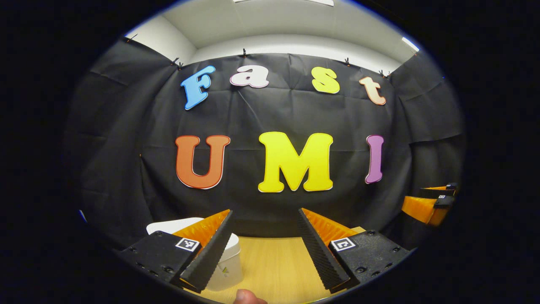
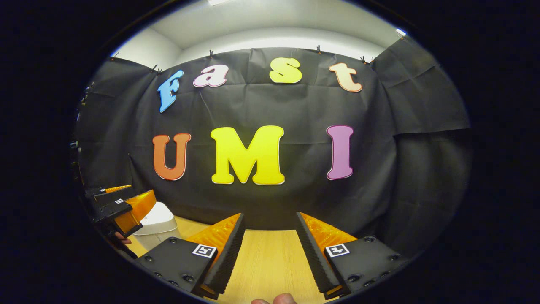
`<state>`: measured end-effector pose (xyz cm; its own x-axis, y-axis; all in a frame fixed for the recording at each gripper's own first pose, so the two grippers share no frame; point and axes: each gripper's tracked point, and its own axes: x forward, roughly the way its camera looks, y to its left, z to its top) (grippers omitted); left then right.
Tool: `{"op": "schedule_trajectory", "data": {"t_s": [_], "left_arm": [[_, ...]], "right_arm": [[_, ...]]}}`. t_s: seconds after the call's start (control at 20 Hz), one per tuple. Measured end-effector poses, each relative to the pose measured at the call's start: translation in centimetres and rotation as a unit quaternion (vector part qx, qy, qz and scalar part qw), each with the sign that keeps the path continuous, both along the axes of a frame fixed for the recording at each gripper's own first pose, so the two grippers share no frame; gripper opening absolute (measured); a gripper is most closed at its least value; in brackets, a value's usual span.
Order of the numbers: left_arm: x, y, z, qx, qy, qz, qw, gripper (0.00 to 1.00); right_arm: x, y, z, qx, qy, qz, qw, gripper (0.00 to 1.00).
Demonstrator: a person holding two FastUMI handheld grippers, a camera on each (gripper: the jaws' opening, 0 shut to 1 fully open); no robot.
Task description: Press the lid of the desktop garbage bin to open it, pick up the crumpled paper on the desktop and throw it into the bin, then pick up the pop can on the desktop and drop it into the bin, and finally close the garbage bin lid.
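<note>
Black cloth wall (image 1: pixel 274 114) at the back of the booth, white ceiling (image 1: pixel 274 25) above it, light wood tabletop (image 1: pixel 274 261) below.

Left gripper (image 1: pixel 265 249) is held above the tabletop, fingers (image 1: pixel 211 249) released, wide gap, only bare wood between them. The white bin (image 1: pixel 230 261) stands on the tabletop just behind and beneath the left-hand finger, which hides much of it; lid (image 1: pixel 168 226) down, its pale top showing beyond the finger's outer side. A fingertip of the holding hand (image 1: pixel 249 297) shows at the bottom edge, below the gap.

Right gripper (image 2: pixel 270 249) is likewise above the tabletop (image 2: pixel 270 261), fingers (image 2: pixel 225 249) released, nothing between them but wood. A bit of the holding hand (image 2: pixel 278 299) sits at the bottom edge.

In the right gripper view the left gripper (image 2: pixel 122 207) appears well off beyond the left-hand finger, with the bin (image 2: pixel 158 226) just past it, lid shut; whether it touches the lid cannot be told. In the left gripper view the right gripper (image 1: pixel 430 202) shows well off to the side of the right-hand finger, apart from the bin.
</note>
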<state>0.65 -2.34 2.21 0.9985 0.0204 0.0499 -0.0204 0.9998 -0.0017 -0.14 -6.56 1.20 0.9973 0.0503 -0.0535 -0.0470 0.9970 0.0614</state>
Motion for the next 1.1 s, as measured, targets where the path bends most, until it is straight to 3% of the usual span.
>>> {"op": "schedule_trajectory", "data": {"t_s": [0.15,1.1], "left_arm": [[-1.6,-0.4,-0.8,-0.007,0.002,-0.017,1.0,0.97],[-2.3,1.9,-0.4,-0.002,-0.004,0.002,1.0,0.97]], "right_arm": [[-0.2,0.0,0.1,0.003,-0.003,-0.012,1.0,0.78],[0.3,1.9,-0.3,-0.004,-0.006,-0.003,1.0,0.78]]}}
